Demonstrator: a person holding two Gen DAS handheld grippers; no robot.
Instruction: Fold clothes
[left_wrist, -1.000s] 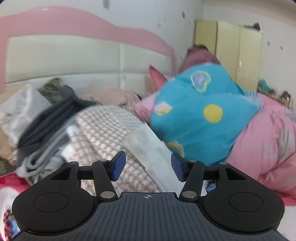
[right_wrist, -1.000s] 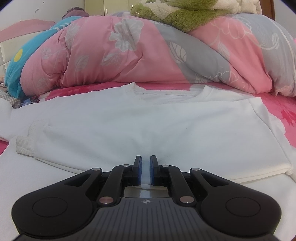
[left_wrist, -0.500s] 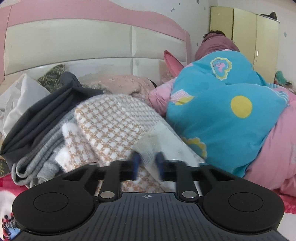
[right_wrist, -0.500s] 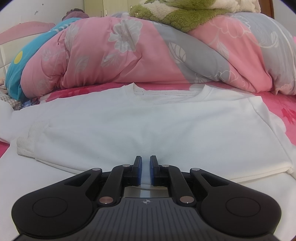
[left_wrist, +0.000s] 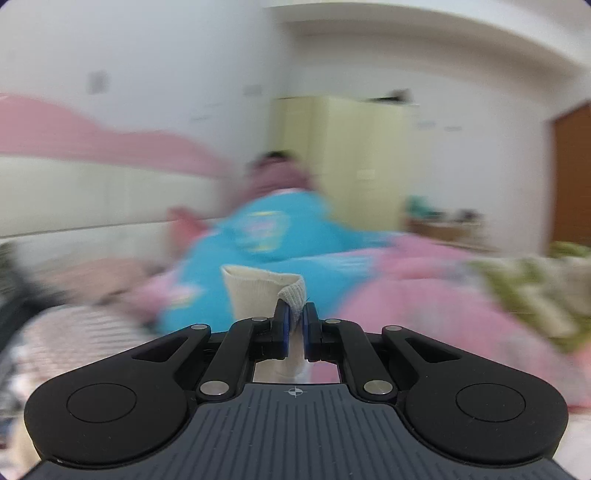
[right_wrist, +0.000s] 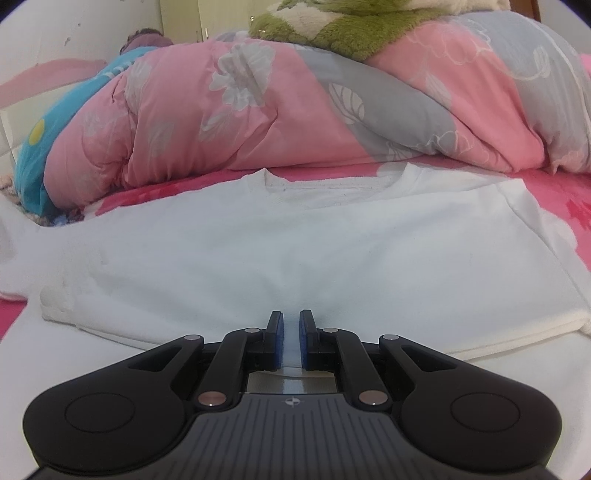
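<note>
A white long-sleeved top (right_wrist: 295, 251) lies flat on the bed, collar away from me, its right side folded in. My right gripper (right_wrist: 290, 317) is shut on the near hem, and white cloth shows between its blue pads. In the blurred left wrist view, the left gripper (left_wrist: 294, 308) holds the top's ribbed white cuff (left_wrist: 258, 291) up in the air. Its jaws are closing tight on the cuff and the pads press on the cloth. The cuff's open end stands above the fingertips.
A pink and grey floral duvet (right_wrist: 295, 110) is heaped behind the top, with a green blanket (right_wrist: 351, 22) on it. A blue pillow (left_wrist: 277, 236) lies near the pink headboard (left_wrist: 92, 129). Checked and grey garments (left_wrist: 74, 332) are piled at the left. A cream wardrobe (left_wrist: 351, 147) stands behind.
The left gripper went from open to shut on the white cuff, then lifted it and swung right, away from the clothes pile. In the right wrist view, the left sleeve was drawn off leftward.
</note>
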